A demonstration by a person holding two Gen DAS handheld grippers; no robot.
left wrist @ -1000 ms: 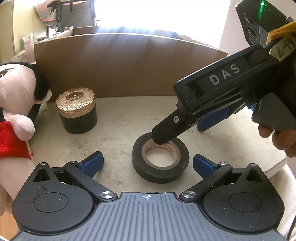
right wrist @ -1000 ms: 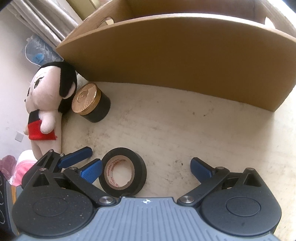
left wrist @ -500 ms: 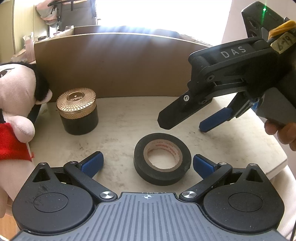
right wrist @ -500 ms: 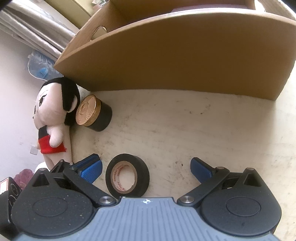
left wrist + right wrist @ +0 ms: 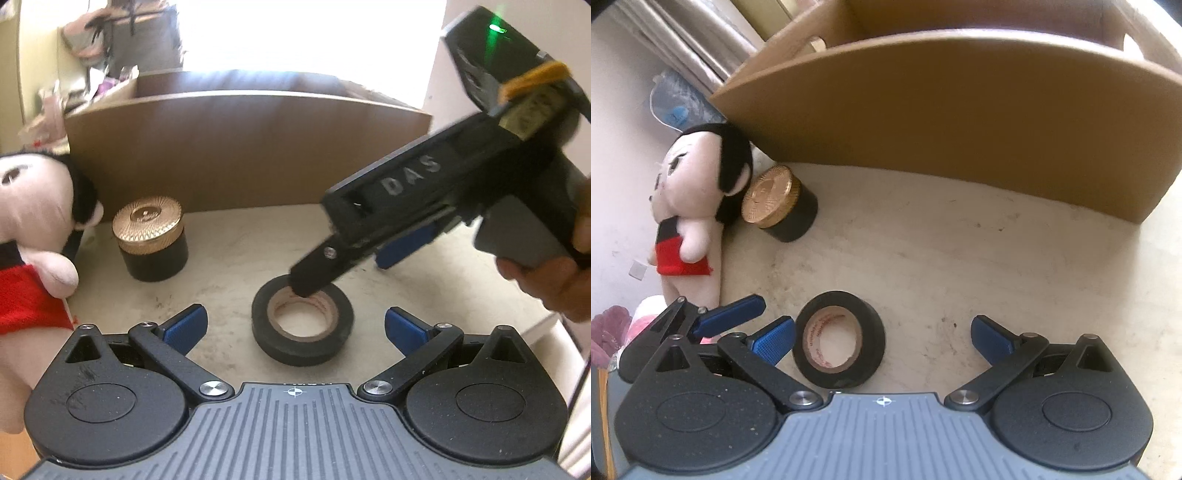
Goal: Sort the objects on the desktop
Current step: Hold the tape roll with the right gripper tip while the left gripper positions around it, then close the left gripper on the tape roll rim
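From my left wrist camera, the tape roll (image 5: 302, 328) lies flat on the table (image 5: 236, 258) between the spread fingers of my left gripper (image 5: 293, 325), untouched. Only this view shows my right gripper (image 5: 343, 262) from outside: one black finger dips into the roll's core, a blue pad hangs beyond its rim, jaws parted. A gold-lidded jar (image 5: 151, 238) stands closed toward the far left corner, beside a plush doll (image 5: 33, 236).

From my right wrist camera, the cardboard box (image 5: 960, 122) along the far edge shows its open top; I cannot make out contents. The roll sits just beside the left finger.
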